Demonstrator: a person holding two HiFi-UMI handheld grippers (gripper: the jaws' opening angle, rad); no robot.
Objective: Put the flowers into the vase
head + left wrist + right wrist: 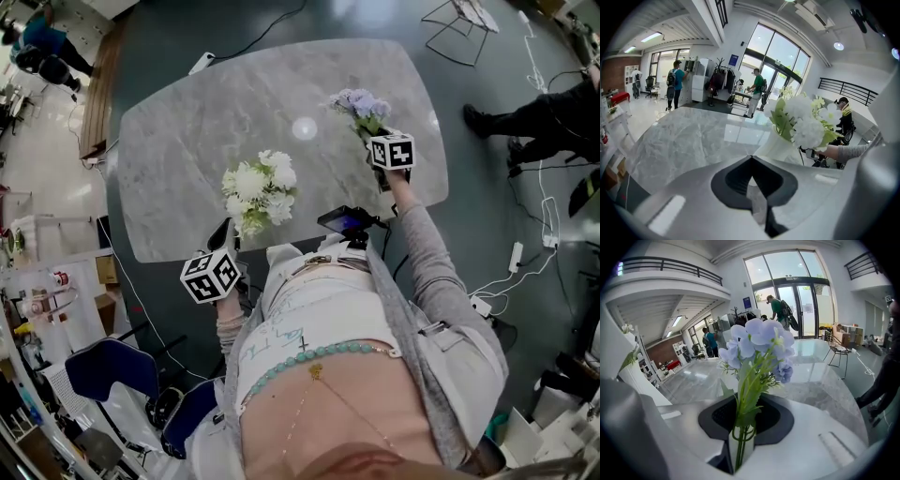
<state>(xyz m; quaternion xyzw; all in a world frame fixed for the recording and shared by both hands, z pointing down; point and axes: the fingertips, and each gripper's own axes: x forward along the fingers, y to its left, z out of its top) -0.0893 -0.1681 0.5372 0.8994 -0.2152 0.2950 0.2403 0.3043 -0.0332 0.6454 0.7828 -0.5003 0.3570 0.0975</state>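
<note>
**A:** Head view first. Where does everything sit?

**B:** A white bouquet (260,192) stands on the marble table (178,141), toward the person's edge. The left gripper (225,244) is just beside that bouquet, on the person's side of it. The right gripper (375,136) is well apart from the bouquet, off to its right. Lilac flowers (359,103) stick out past its tips.

**A:** And the left gripper view?

**B:** Its jaws are pressed together, tip to tip, with nothing between them. Just beyond the tips and a little to the right, the white bouquet fills a white vase (778,146) that stands upright on the marble.

**A:** Right gripper view?

**B:** Here the jaws pinch the green stems (739,446) of the lilac flowers, and the blooms stand straight up above them. The white bouquet's vase shows only at the far left edge. It is well apart from the lilac flowers, so those are outside the vase.
</note>
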